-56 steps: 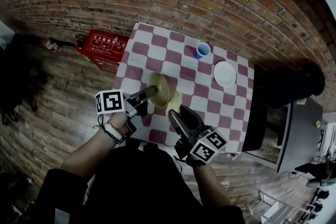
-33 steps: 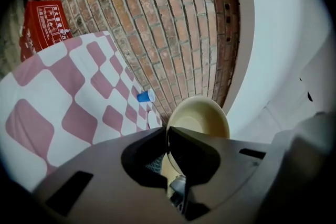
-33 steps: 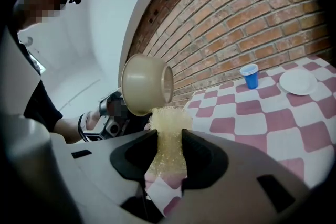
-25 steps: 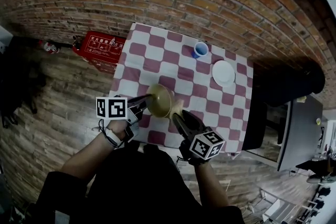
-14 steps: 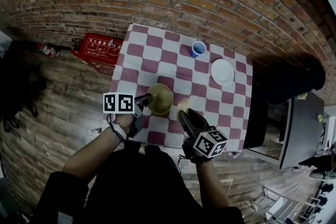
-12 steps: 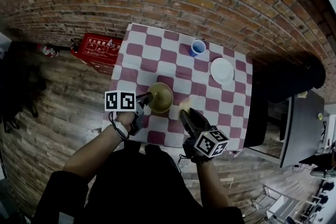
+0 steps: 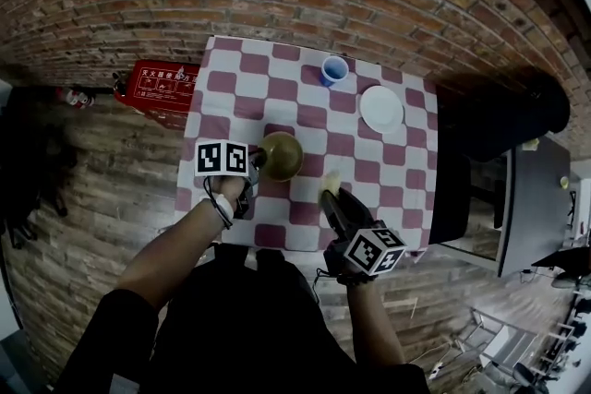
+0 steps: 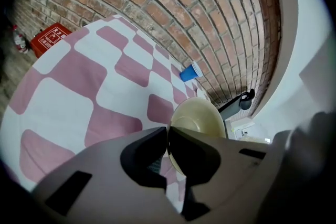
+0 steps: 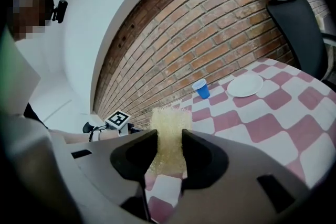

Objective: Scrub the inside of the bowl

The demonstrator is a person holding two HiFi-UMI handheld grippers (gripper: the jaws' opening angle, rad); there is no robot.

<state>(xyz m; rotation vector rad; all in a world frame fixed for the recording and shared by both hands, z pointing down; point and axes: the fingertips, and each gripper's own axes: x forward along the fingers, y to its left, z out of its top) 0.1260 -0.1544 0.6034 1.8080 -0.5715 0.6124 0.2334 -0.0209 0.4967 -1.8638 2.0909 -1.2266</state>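
Left tongs [image 8: 167,136] stay clamped on the bowl [image 7: 282,155] rim. I've lowered it from its tilt and it's now near level over the bench [image 7: 305,111]. Right tongs [image 9: 169,139] pinch the sponge [image 9: 168,118], now drawn clear beside the bowl, so that scrubbing pass looks finished.

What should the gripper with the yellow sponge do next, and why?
Probably bring the right gripper over to the bowl and dip its yellow sponge inside. The left gripper is pinched on the bowl's rim, steadying it, but the sponge sits apart from the bowl, off to one side, so it can't scrub yet.
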